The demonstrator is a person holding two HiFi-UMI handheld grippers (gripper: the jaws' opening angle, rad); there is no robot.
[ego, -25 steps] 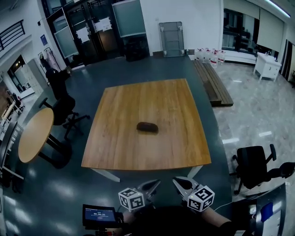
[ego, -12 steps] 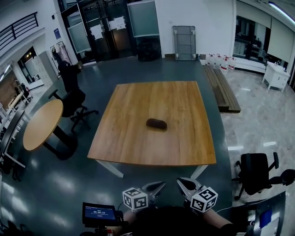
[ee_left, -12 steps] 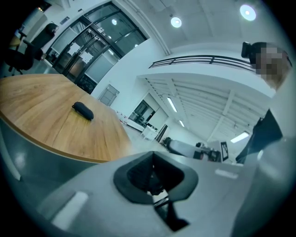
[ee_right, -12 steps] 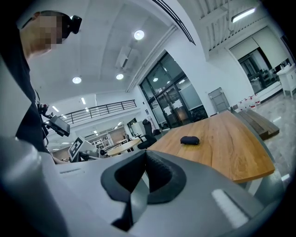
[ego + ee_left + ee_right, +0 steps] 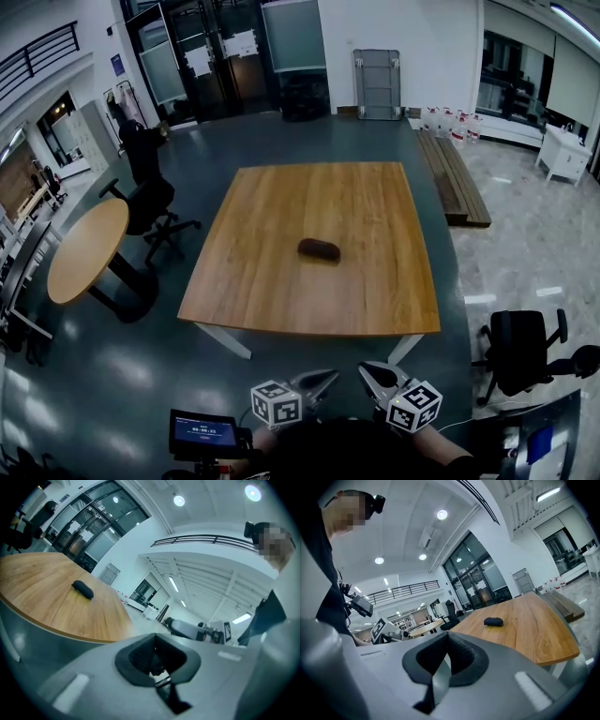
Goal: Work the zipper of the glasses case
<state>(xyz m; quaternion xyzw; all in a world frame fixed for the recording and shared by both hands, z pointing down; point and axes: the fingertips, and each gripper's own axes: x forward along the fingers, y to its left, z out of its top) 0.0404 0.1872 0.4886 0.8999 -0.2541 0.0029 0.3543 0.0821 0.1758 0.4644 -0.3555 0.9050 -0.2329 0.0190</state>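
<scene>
nearest, bottom of head view: left gripper (image 5: 328,375) and right gripper (image 5: 364,370) side by side, short of the table (image 5: 281,300), pointing toward it. jaws pressed together on both, nothing between them. small lit screen (image 5: 202,433) just left of the left gripper. black chair (image 5: 520,349) on the floor off to the right, near the table's near right corner. further out: case (image 5: 319,250) lying flat on the wood, about mid-table, well apart from both grippers, untouched. dark, oval; zipper too small to make out. beyond, on the left: round table (image 5: 84,248) with another chair (image 5: 150,202) beside it. on the right: long wooden bench (image 5: 455,178). far end: glass doors (image 5: 202,56).
</scene>
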